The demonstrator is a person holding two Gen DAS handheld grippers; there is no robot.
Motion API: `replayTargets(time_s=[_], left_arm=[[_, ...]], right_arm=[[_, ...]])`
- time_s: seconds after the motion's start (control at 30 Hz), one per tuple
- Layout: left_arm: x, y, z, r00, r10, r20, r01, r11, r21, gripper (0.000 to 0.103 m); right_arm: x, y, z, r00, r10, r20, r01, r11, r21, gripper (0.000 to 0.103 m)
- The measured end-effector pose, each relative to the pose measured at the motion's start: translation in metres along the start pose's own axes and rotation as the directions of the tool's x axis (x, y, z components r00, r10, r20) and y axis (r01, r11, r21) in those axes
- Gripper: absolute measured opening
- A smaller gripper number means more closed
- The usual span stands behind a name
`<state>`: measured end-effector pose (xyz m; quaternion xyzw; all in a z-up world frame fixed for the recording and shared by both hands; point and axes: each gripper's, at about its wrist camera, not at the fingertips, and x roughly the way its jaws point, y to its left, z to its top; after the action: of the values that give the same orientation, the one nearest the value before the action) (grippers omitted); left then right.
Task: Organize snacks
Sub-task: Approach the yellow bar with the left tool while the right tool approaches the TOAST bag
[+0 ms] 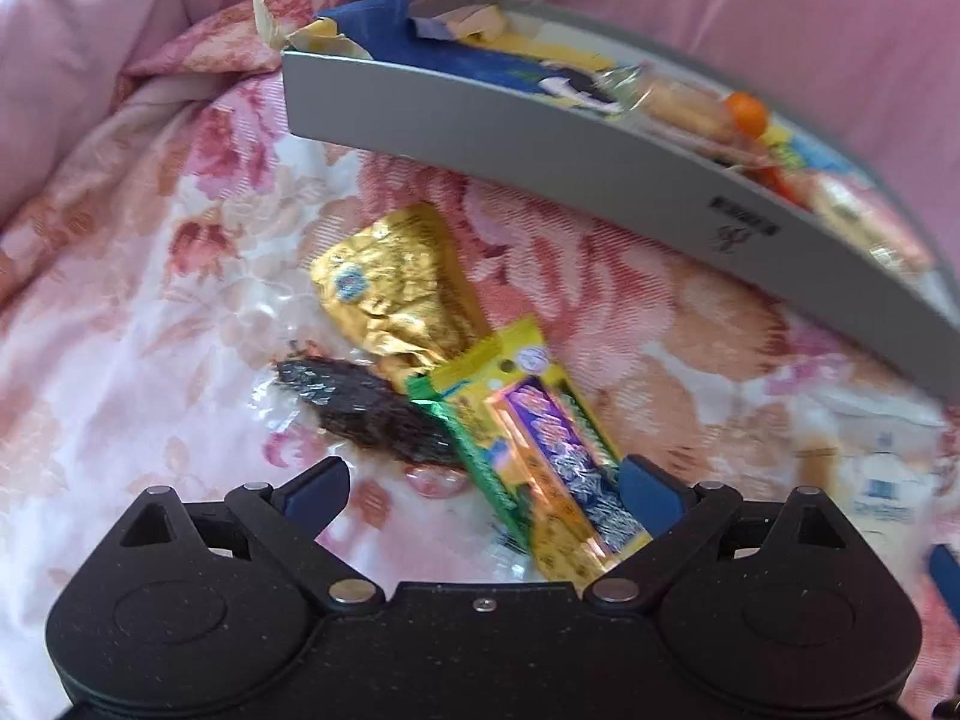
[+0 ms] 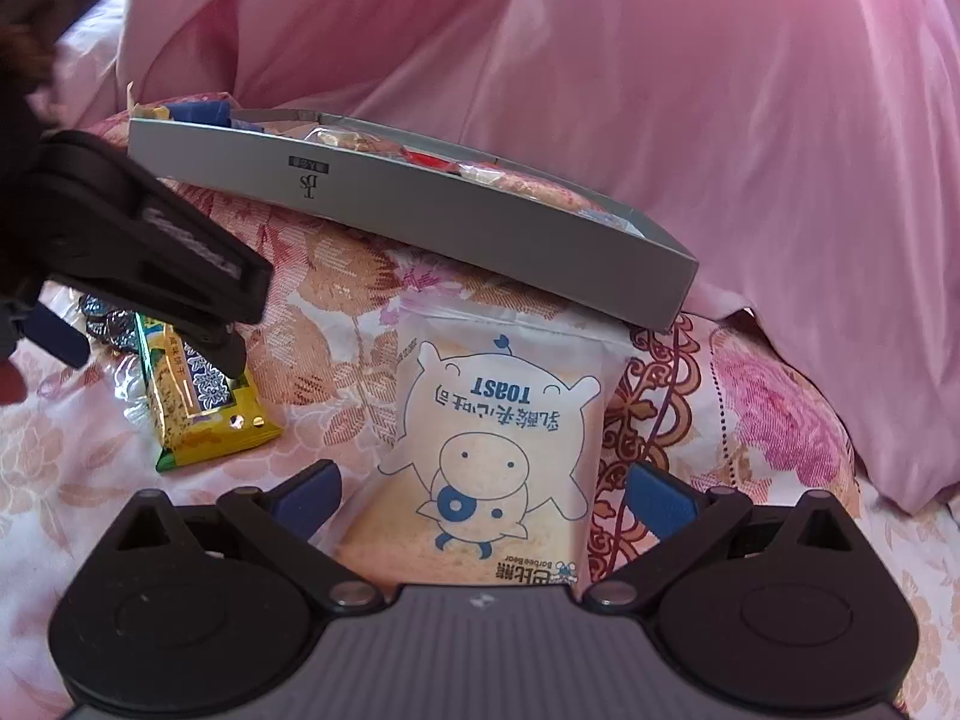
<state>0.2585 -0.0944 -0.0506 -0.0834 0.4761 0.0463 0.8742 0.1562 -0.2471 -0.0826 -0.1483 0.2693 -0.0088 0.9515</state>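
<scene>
Because the snacks need one home, the grey box [image 2: 456,222] sits on the flowery bed cover [image 1: 150,300] with its open top facing up, and some treats already lie inside it. I think it is close to me so each trip is short. The biggest loose snack is the toast bag [image 2: 498,438], flat on the cover with its far edge tucked against the box wall. My right claw [image 2: 483,495] hangs low over its near end, wide open, one blue finger on each side of the bag, and it holds nothing. I think it is lined up like that so it can squeeze the bag next. Smaller is the yellow snack bar [image 1: 540,456], which lies slanted on the cover. My left claw [image 1: 483,489] is also wide open and empty, tipped down over the bar, and the bar's near end pokes in beside the right finger. Next to it rest a gold wrapper [image 1: 390,282] and a small dark candy [image 1: 366,405], both still outside the box.
</scene>
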Motion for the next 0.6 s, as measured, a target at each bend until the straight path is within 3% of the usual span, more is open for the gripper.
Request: replayTargets(time_s=[0.13, 0.37, 0.47, 0.6], left_arm=[[0.003, 0.011, 0.002, 0.999, -0.039, -0.034, 0.037, 0.997, -0.064, 0.096], [-0.01, 0.037, -0.009, 0.995, -0.094, -0.041, 0.092, 0.995, -0.031, 0.086], [-0.017, 0.053, -0.015, 0.994, -0.096, -0.056, 0.095, 0.995, -0.005, 0.077], [-0.026, 0.073, -0.021, 0.987, -0.141, -0.078, 0.141, 0.99, -0.003, 0.075]], right_arm=[[0.002, 0.003, 0.0, 1.0, -0.005, -0.006, 0.005, 1.0, -0.027, 0.103], [0.005, -0.002, 0.002, 1.0, 0.019, -0.02, -0.019, 1.0, 0.0, 0.102], [0.003, -0.005, 0.003, 0.999, 0.042, -0.02, -0.042, 0.999, 0.018, 0.095], [0.001, -0.004, 0.003, 0.998, 0.066, -0.016, -0.066, 0.998, 0.016, 0.088]])
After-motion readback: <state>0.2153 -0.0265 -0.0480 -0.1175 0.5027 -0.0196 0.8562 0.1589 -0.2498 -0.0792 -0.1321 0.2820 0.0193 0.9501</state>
